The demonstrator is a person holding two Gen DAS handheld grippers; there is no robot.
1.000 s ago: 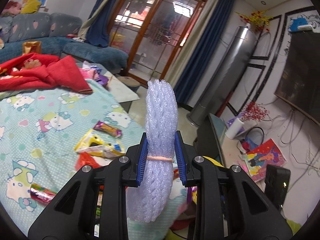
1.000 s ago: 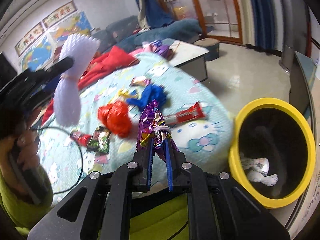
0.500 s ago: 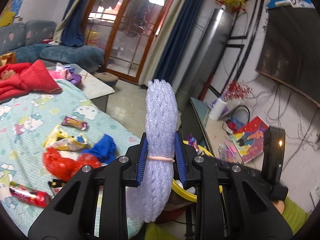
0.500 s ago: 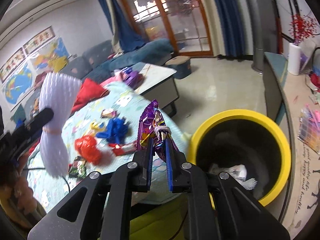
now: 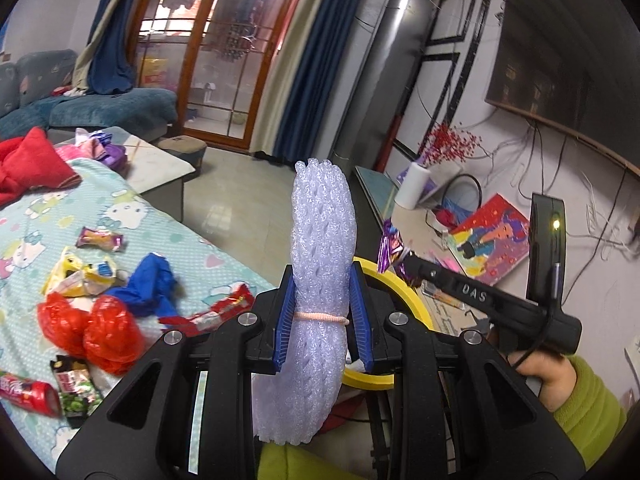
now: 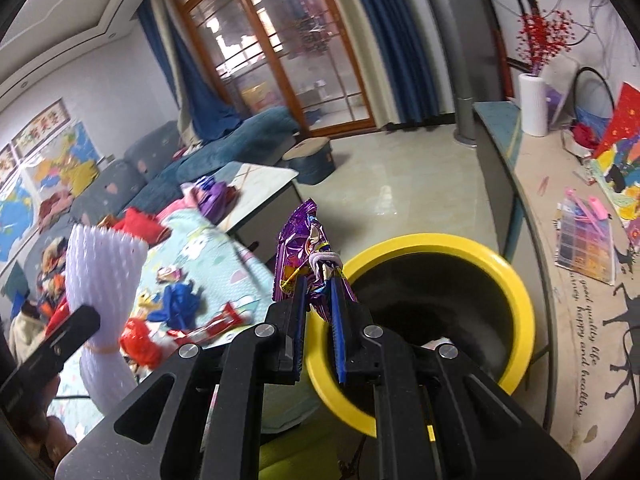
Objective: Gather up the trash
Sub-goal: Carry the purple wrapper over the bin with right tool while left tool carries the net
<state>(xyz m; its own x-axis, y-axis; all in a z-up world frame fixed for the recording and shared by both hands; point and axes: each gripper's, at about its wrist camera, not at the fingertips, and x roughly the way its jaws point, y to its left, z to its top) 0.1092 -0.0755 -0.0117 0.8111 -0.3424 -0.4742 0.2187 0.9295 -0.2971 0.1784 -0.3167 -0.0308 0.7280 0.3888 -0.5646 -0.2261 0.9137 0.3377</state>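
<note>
1. The foam net (image 5: 322,256), white and bound with a rubber band (image 5: 320,317), stands upright in the left claw (image 5: 322,320), whose blue pads (image 5: 285,316) are clamped on both its sides.
2. The purple wrapper (image 6: 302,248) is pinched between the narrow pads of the right claw (image 6: 318,320), sticking up above the near rim of the bin (image 6: 516,292).
3. The bin is yellow-rimmed and black inside, with pale scraps (image 6: 438,346) at the bottom; it sits on the floor just beside the tabletop (image 5: 224,256).
4. In the left wrist view the right claw reaches in from the right, held by a hand (image 5: 548,376) in a green sleeve (image 5: 588,404), its wrapper over the bin's rim.
5. On the tabletop's cartoon-print cloth lie a red bag (image 5: 94,330), a blue bag (image 5: 150,284), a yellow wrapper (image 5: 80,276), a red wrapper (image 5: 218,308) and a red can (image 5: 28,394).
</note>
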